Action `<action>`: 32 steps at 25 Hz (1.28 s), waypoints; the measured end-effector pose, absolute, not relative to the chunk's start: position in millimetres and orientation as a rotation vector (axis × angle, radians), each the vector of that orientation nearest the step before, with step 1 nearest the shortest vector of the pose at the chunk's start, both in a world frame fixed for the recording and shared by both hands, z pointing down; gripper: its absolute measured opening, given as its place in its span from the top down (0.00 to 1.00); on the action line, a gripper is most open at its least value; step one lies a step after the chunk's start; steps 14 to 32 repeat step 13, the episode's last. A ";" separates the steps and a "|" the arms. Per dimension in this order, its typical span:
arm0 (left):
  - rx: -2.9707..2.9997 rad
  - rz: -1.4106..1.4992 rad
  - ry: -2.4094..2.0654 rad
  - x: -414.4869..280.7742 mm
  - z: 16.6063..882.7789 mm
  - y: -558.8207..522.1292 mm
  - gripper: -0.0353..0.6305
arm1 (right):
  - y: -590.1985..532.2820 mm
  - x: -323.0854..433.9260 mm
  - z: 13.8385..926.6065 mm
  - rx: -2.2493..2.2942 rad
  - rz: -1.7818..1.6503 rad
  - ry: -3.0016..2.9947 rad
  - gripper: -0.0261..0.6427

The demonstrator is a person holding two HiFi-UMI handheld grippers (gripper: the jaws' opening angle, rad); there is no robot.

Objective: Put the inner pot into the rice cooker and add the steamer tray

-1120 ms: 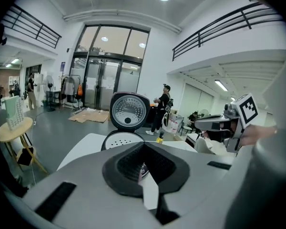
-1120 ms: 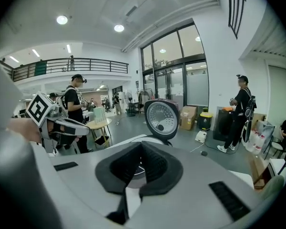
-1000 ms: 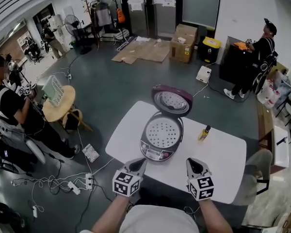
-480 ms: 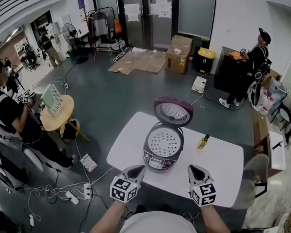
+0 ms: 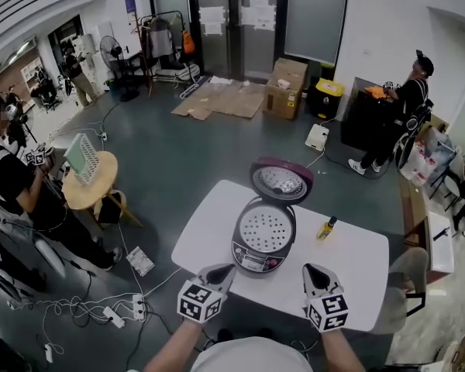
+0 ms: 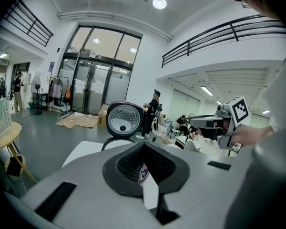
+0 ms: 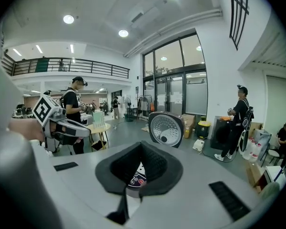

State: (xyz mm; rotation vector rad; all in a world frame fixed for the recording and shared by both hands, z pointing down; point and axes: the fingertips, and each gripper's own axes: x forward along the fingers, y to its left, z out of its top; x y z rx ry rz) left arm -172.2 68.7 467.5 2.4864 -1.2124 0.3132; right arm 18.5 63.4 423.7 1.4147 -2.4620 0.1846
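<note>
The rice cooker (image 5: pixel 263 237) stands on the white table (image 5: pixel 349 266) with its purple lid (image 5: pixel 281 180) raised. A white perforated steamer tray (image 5: pixel 265 229) lies in its opening; the inner pot beneath it is hidden. My left gripper (image 5: pixel 219 272) is shut and empty near the table's front edge, just left of the cooker's control panel. My right gripper (image 5: pixel 313 273) is shut and empty to the panel's right. In the left gripper view the lid (image 6: pixel 124 119) rises beyond the closed jaws. In the right gripper view the lid (image 7: pixel 166 128) shows likewise.
A small yellow bottle (image 5: pixel 325 227) lies on the table right of the cooker. A grey chair (image 5: pixel 415 266) stands at the table's right end. Cables and power strips (image 5: pixel 124 304) cover the floor at left, near a round wooden table (image 5: pixel 89 178) and a seated person.
Both grippers have drawn slightly back from the cooker and lifted a little; the head view has shifted. The cooker, tray and bottle have not moved.
</note>
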 end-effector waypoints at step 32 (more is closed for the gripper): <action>2.486 0.297 -1.201 -172.9 468.4 70.7 0.93 | 69.2 16.9 424.9 1.431 0.190 -2.459 0.94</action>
